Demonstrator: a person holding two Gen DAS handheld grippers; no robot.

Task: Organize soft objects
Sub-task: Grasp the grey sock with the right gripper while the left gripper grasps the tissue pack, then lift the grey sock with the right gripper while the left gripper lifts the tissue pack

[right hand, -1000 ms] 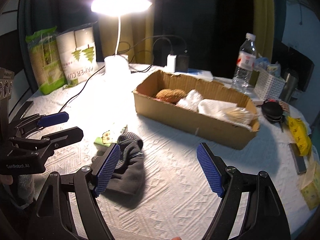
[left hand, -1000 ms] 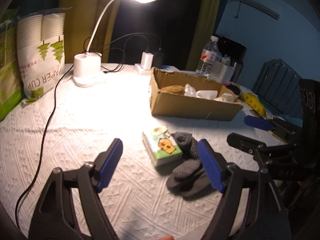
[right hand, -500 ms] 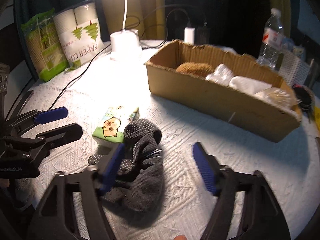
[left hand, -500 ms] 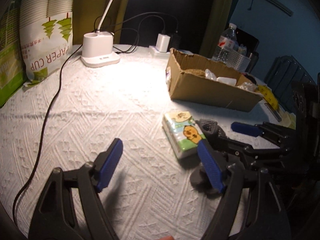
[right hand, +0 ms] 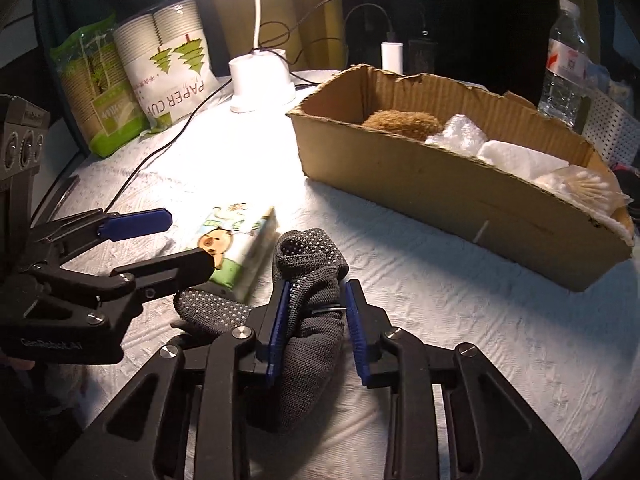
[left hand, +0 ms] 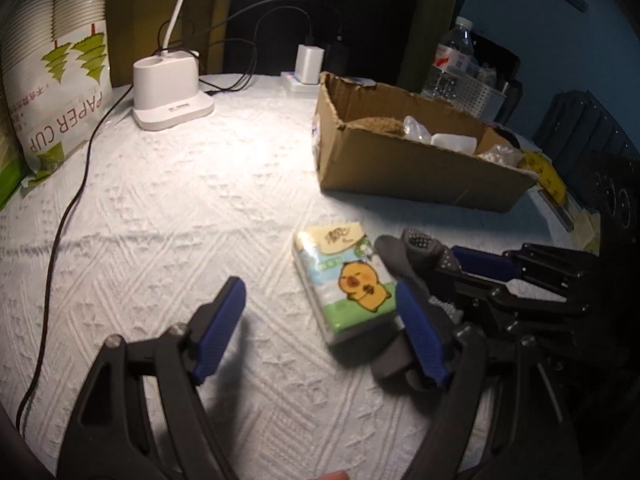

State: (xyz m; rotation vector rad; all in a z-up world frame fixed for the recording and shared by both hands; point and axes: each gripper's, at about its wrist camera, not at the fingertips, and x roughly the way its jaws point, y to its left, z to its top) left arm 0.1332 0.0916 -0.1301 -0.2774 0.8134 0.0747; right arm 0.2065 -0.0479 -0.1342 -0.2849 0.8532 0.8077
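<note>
A pair of grey grip socks lies on the white tablecloth, partly under a tissue pack printed with a cartoon animal. My right gripper is shut on the socks, its blue pads pressing both sides. In the left wrist view the socks and tissue pack sit right of centre, with the right gripper over the socks. My left gripper is open and empty, just left of the tissue pack. A cardboard box behind holds a brown plush and white soft items.
A white lamp base with a black cable stands at the back. Paper cup packs stand at the left. A water bottle and a white mesh basket stand behind the box. A yellow item lies at the right.
My right gripper moved down onto the socks and closed on them. The left gripper moved closer to the table beside the tissue pack and stayed open.
</note>
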